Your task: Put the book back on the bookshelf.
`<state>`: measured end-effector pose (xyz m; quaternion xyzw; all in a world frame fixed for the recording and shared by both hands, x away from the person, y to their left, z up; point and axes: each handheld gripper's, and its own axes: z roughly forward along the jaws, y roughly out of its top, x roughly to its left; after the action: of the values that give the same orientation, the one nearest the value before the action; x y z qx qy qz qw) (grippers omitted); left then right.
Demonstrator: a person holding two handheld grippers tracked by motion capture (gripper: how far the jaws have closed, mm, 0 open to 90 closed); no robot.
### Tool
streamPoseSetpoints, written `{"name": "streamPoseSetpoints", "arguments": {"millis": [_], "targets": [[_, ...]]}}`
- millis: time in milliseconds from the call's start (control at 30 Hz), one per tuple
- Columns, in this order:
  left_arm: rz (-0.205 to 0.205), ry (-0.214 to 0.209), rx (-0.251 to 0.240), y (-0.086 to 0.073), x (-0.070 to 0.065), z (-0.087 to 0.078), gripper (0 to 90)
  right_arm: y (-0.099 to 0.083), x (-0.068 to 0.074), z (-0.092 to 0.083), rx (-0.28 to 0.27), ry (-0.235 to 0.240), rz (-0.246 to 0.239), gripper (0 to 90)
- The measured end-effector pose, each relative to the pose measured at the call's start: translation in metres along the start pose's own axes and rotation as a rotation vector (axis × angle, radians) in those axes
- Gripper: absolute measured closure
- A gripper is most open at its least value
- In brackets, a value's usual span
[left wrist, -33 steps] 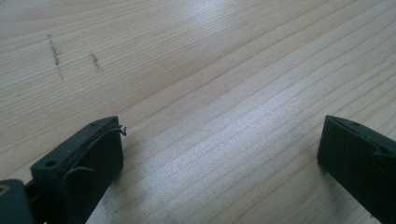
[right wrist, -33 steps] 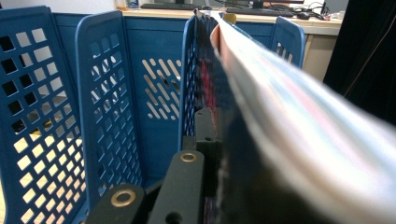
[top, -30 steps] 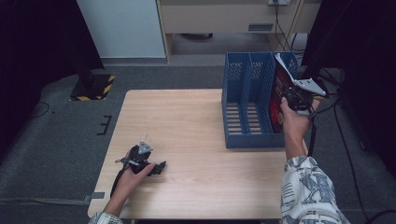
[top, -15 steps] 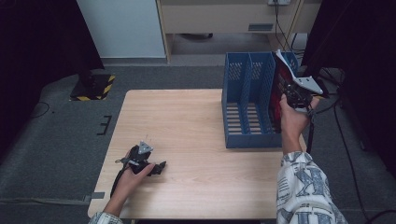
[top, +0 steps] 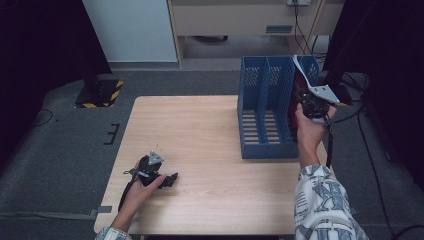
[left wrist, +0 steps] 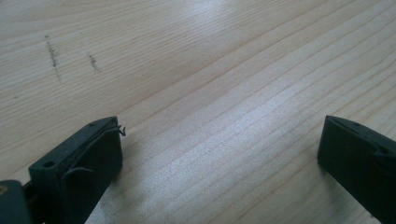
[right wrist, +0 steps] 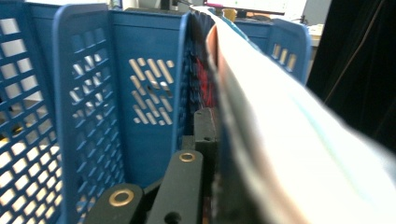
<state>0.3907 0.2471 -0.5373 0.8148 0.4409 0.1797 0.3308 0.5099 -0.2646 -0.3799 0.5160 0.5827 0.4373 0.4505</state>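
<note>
- High view: a thin magazine [top: 300,80] is held upright by the right gripper [top: 314,104] at the right-hand slot of a blue file rack [top: 265,107], which stands at the far right corner of the table [top: 200,125].
- The jaws of the right gripper are pressed together on the near edge of the magazine, as is seen close up in the right gripper view, where the pages [right wrist: 280,140] run away from the jaws beside a blue perforated divider [right wrist: 154,88].
- The magazine is partly lowered into the rack; its top corner is seen above the rack's rim, tilted toward the table's right edge.
- The step in hand is judged to be the seating of the magazine in the right-hand slot.
- For a clean result, the magazine should be kept parallel to the dividers and lowered straight down until its bottom edge rests on the rack floor; only then should the grip be released.
- Limp pages may buckle or catch on the perforated wall, so a slow descent with the grip kept near the spine is advised.
- The rack is light plastic and may slide toward the table's edge if pushed sideways; sideways pressure is best avoided.
- Three slots are counted in the rack; the left and middle ones appear empty, with slatted floors visible.
- The left gripper [top: 172,178] is rested on the table near its near left corner, jaws apart with nothing between them, bare wood [left wrist: 210,93] being seen in the left gripper view.
</note>
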Motion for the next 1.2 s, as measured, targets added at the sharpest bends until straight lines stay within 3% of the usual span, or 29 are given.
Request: {"name": "streamPoseSetpoints", "arguments": {"millis": [300, 533, 1200], "targets": [[0.0, 0.0, 0.0, 0.0, 0.0, 0.0, 0.0, -0.005, 0.004, -0.004, 0.03, 0.048, 0.019, 72.5], [0.0, 0.0, 0.0, 0.0, 0.0, 0.0, 0.0, -0.006, 0.004, -0.007, 0.041, 0.073, 0.044, 54.8], [-0.001, 0.001, 0.0, 0.0, 0.0, 0.0, 0.0, -0.005, 0.006, -0.013, 0.097, 0.072, 0.05, 15.7]]}}
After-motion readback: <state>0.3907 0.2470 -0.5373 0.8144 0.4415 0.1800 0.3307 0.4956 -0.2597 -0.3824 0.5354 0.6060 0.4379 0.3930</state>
